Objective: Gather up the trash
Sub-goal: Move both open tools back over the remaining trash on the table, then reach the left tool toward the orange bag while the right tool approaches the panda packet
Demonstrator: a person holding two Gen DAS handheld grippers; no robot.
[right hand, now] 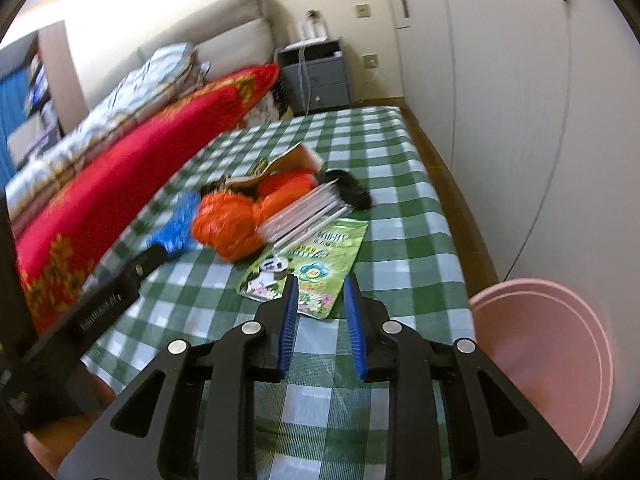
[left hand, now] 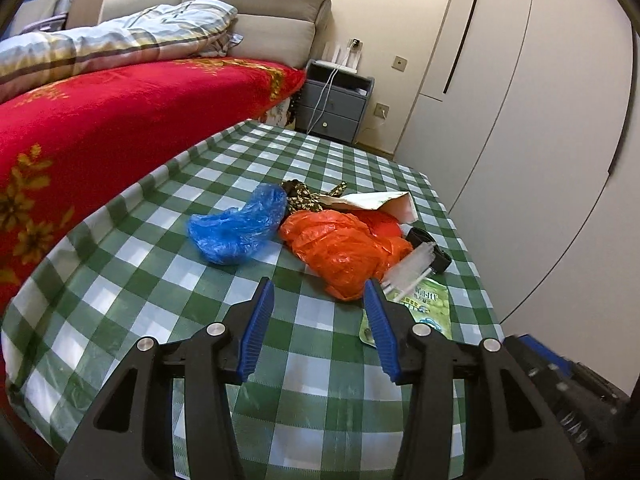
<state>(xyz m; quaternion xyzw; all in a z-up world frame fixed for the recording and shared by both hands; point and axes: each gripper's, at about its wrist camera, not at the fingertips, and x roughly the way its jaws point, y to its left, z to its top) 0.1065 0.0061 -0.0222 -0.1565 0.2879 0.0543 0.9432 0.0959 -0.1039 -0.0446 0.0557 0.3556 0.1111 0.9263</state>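
A heap of trash lies on the green checked tablecloth (left hand: 280,152): a blue plastic bag (left hand: 236,232), an orange plastic bag (left hand: 340,248), a white paper bag (left hand: 380,202), a clear wrapper (left hand: 412,270) and a green panda packet (left hand: 426,308). My left gripper (left hand: 318,284) is open just short of the orange bag, with nothing between its pads. My right gripper (right hand: 320,280) hovers open over the near end of the green packet (right hand: 316,256), which lies flat on the cloth. The orange bag (right hand: 228,224) and the blue bag (right hand: 180,220) lie beyond it.
A pink bin (right hand: 552,360) stands on the floor at the table's right side. A bed with a red blanket (left hand: 100,120) runs along the left edge. A grey nightstand (left hand: 336,100) and white wardrobe doors (left hand: 540,120) lie beyond. The left tool's body (right hand: 112,296) crosses the right view.
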